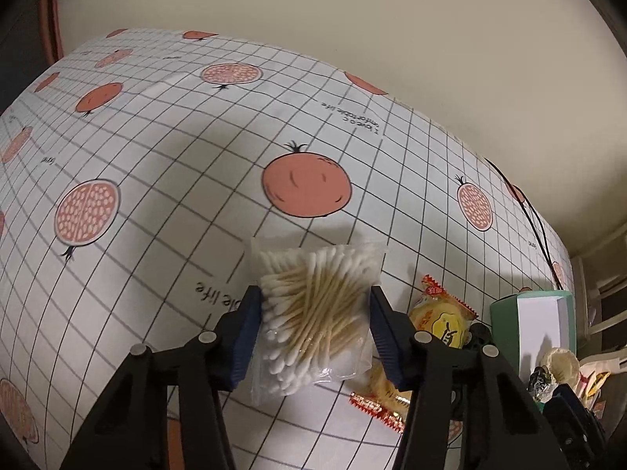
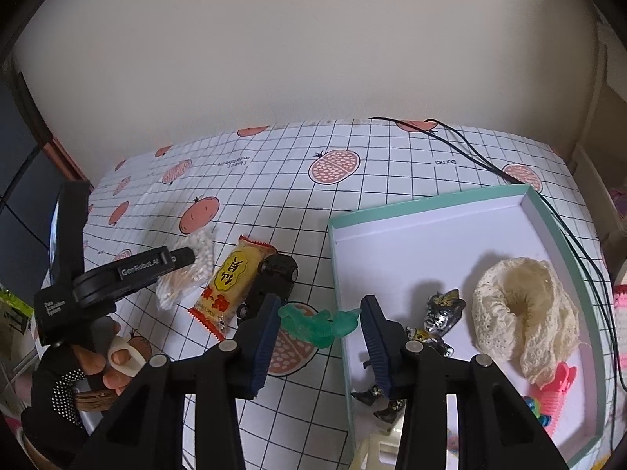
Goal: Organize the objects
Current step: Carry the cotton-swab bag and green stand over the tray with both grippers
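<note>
- The left gripper (image 1: 315,313) was closed on a clear bag of cotton swabs (image 1: 313,313), with one blue pad on each side of the bag.
- The bag was lifted off the table (image 1: 176,156), which had a cloth with a grid and orange fruit pictures.
- A yellow snack packet (image 2: 229,286) lay on the table just beside the bag, near the middle.
- A black toy car (image 2: 270,282) was touching the far side of the packet.
- The right gripper (image 2: 319,323) was open and held nothing.
- A green squishy toy (image 2: 319,323) lay on the table between its two fingers, right by the near left side of the box.
- The teal box (image 2: 450,199) sat at the right edge of the table.
- Inside the box were a cream lace thing (image 2: 521,313), a shiny toy figure (image 2: 443,313) and a pink comb (image 2: 556,391).
- A hand (image 2: 113,356) in a black glove held the left gripper's handle.
</note>
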Demonstrator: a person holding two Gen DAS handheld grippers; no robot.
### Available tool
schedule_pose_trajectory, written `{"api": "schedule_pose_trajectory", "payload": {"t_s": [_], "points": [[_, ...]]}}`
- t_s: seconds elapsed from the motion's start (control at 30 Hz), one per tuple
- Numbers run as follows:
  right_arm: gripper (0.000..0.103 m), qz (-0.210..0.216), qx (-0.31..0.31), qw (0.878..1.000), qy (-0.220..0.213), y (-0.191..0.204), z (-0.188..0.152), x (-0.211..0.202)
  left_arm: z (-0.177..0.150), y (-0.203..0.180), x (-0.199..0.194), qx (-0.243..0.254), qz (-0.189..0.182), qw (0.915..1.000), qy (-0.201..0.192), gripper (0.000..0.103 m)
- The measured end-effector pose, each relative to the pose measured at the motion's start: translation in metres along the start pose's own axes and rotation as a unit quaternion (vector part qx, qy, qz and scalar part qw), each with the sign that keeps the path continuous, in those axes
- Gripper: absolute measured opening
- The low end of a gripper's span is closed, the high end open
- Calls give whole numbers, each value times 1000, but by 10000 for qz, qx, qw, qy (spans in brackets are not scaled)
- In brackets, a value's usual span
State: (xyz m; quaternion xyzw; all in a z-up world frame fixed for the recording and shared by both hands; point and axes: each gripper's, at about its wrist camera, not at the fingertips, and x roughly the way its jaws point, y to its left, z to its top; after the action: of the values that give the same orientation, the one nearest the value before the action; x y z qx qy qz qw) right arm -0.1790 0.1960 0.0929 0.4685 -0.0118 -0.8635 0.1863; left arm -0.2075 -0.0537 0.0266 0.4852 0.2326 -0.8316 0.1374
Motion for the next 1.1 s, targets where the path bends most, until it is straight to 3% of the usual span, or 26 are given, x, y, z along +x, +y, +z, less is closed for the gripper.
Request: {"api": "schedule_pose_trajectory", "payload": {"t_s": [0.5, 0.73, 1.1], "points": [[45, -50, 184, 9985, -519, -9, -4, -55, -11, -9, -53, -200, -257, 9989, -349, 55], [45, -90, 362, 9964, -763, -25, -12, -79, -23, -35, -75, -175, -571, 9972, -449, 55], [45, -492, 381, 9914, -1151, -59, -13, -112, -40, -90, -95, 46, -1092, 9926, -536, 55]]}}
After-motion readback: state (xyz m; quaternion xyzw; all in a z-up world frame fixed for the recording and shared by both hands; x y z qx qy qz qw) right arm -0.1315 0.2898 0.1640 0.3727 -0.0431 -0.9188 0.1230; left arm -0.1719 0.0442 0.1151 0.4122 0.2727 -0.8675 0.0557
